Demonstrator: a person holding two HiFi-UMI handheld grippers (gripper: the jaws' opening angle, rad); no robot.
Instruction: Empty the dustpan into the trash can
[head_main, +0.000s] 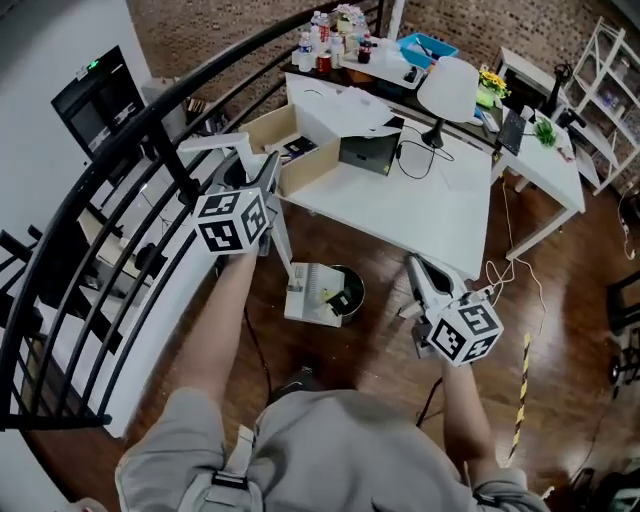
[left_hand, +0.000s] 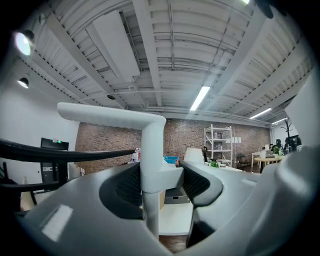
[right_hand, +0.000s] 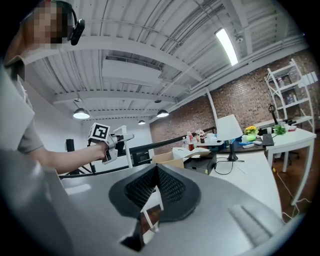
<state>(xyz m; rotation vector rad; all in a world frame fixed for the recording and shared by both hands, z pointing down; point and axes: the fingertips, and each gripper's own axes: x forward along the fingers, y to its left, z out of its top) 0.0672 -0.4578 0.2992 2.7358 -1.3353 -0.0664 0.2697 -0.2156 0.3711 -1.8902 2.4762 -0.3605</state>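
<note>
Located the dustpan low on the floor side of the white table, at the rim of the trash can; over or against it could not be told. Found the left gripper clamped on the handle, pads pressed to the white post just below its bent top. Found the right gripper with jaws together on nothing, well apart from the dustpan. Judged the pan light and stiff, the smooth post liable to twist in one grip. Judged a second hold lower down advisable for tipping.
</note>
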